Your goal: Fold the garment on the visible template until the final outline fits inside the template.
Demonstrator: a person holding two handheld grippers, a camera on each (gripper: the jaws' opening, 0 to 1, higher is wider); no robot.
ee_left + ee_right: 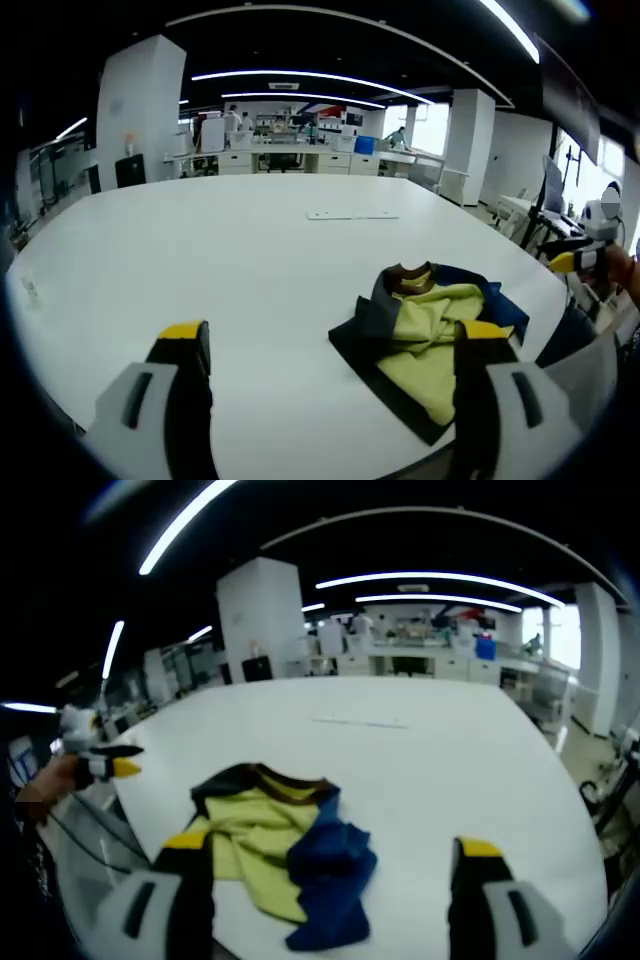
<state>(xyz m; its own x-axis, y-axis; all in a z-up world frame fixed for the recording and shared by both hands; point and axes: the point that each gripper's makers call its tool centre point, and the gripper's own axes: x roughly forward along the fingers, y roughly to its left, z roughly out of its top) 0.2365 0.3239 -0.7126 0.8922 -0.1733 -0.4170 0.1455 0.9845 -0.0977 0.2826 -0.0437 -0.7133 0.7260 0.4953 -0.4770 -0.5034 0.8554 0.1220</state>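
A crumpled garment, yellow-green with navy parts and a brown collar, lies near the table's edge. A dark flat layer sticks out from under it; I cannot tell whether this is the template or part of the garment. My left gripper is open and hovers short of the garment, its right jaw overlapping the cloth in the picture. In the right gripper view the same garment lies between and beyond the jaws of my open right gripper. A navy part bunches up at its near side.
The wide white table stretches far behind the garment, with a thin white strip lying on it. A hand holds the other gripper at the right edge, and likewise the other gripper at the left. Desks, pillars and people stand far back.
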